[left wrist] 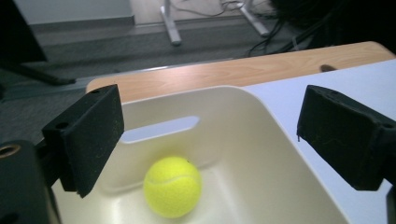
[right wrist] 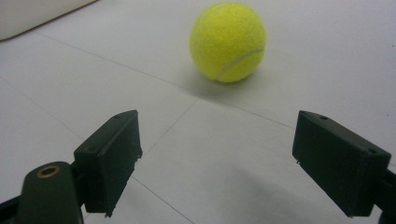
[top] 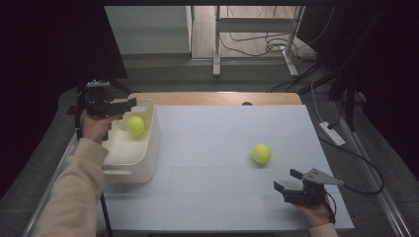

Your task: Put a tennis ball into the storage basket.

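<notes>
Over cream bin (top: 148, 143) at table's 9 o'clock: left gripper (top: 129, 104) hangs released, jaws wide, ball (top: 135, 125) lying inside. Drop looks done. Second ball (top: 261, 153) sits at 12 o'clock of spread, empty right gripper (top: 287, 179); next move: advance, close.

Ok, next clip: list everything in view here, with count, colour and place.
tennis balls: 2, yellow-green; one inside the bin, one on the white mat right of centre.
bin: 1, cream, with handle slots, at the mat's left edge.
mat: 1, white, covering most of the table.
table: 1, wooden, its far edge bare.
power strip: 1, white, on the floor to the right.
desk frame: 1, pale metal, on the floor beyond, cables near it.
left gripper: 1, black, open above the bin's far corner.
right gripper: 1, black, open, near the mat ball.
</notes>
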Demonstrator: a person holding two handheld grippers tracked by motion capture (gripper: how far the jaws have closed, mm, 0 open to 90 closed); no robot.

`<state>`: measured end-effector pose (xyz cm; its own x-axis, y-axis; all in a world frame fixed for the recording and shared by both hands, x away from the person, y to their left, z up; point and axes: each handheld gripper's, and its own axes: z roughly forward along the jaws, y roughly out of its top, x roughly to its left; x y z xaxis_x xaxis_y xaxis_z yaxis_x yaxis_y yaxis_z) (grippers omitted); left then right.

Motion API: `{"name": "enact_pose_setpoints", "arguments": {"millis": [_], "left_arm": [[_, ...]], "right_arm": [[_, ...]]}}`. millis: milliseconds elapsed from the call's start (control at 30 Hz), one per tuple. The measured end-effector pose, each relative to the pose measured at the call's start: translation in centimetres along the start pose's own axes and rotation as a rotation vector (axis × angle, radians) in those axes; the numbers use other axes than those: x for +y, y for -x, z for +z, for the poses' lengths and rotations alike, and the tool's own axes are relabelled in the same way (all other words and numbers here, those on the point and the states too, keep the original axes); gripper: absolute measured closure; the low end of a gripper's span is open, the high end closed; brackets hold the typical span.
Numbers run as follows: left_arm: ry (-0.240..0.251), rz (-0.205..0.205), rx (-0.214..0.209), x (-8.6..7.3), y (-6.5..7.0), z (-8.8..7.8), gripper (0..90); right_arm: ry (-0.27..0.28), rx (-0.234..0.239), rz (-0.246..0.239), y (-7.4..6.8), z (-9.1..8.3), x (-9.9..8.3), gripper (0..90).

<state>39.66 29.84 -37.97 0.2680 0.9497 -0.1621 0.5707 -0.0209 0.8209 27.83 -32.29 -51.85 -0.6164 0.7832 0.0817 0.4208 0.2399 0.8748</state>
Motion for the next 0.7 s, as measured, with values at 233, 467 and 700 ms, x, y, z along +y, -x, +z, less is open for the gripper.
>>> {"name": "enact_pose_setpoints", "arguments": {"millis": [233, 467, 700], "left_arm": [[0.016, 0.032, -0.077, -0.4, 0.7, -0.7, 7.1], [0.061, 0.086, -0.128, -0.5, 2.6, -1.7, 7.5], [0.101, 0.114, -0.172, -0.9, 3.7, -2.6, 7.5]], "right_arm": [[0.001, -0.006, 0.0, 0.1, -0.1, 0.0, 15.5], [0.004, -0.008, 0.004, 0.1, -0.1, 0.0, 15.5], [0.01, -0.004, 0.01, 0.1, -0.2, 0.1, 15.5]]}}
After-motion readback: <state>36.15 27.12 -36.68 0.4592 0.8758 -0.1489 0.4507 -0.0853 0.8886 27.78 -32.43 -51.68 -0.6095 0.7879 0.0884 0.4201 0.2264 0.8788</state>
